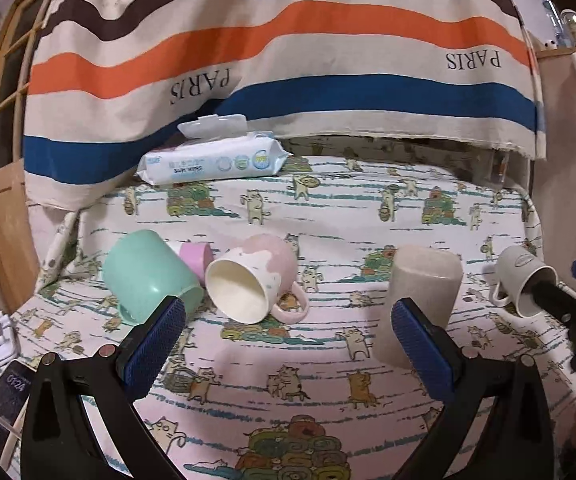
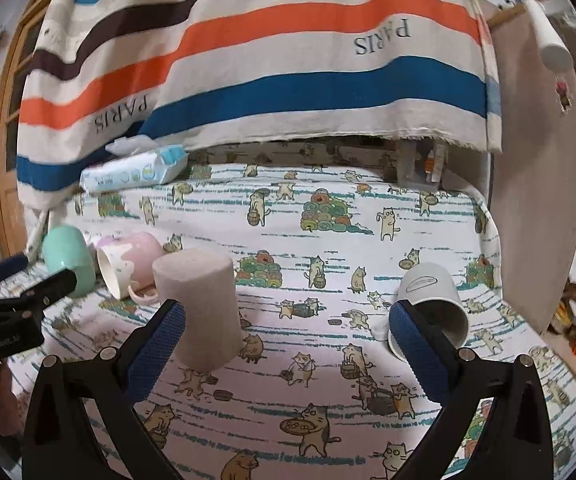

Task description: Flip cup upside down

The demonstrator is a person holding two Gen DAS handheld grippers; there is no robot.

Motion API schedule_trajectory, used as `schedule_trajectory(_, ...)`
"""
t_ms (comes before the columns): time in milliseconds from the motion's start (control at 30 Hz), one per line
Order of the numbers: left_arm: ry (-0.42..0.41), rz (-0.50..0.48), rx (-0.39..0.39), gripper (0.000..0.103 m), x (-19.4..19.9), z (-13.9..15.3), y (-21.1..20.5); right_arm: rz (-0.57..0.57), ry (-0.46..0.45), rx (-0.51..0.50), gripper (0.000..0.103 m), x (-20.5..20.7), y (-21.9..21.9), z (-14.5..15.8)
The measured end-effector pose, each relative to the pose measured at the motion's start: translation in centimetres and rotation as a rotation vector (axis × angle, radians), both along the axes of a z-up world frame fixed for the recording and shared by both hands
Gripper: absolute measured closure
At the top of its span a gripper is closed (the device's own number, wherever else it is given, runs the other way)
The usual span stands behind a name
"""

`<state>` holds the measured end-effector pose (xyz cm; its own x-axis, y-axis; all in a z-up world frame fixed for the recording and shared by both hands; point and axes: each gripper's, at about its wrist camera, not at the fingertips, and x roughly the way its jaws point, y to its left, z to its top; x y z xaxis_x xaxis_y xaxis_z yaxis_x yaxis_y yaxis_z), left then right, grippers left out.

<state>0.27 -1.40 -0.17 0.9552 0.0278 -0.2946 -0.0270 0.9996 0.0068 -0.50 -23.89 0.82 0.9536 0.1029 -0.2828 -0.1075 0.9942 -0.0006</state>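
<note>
Five cups on the cat-print cloth (image 2: 328, 240). My left gripper (image 1: 288, 336) has its jaws spread wide, nothing between them. My right gripper (image 2: 288, 336) likewise, spread and holding nothing.

Left view: mint cup (image 1: 143, 276) at 9 o'clock, on its side; small pink cup (image 1: 196, 257) just behind it; pink mug (image 1: 247, 280) on its side, mouth toward me, at 10 o'clock. Beige tumbler (image 2: 199, 308) stands mouth-down, between the groups. White mug (image 2: 434, 300) lies on its side at 3 o'clock in the right view, mouth toward me, just behind my right-hand pad. Wipes pack (image 1: 211, 160) at 11 o'clock, far edge.
</note>
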Motion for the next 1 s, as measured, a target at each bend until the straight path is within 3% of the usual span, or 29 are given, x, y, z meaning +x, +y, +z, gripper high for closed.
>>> schedule_trajectory(1000,0.002,0.026,-0.016,0.001,-0.82,-0.07,0.67,0.006,0.003,-0.011,0.000,-0.01,0.16,0.02)
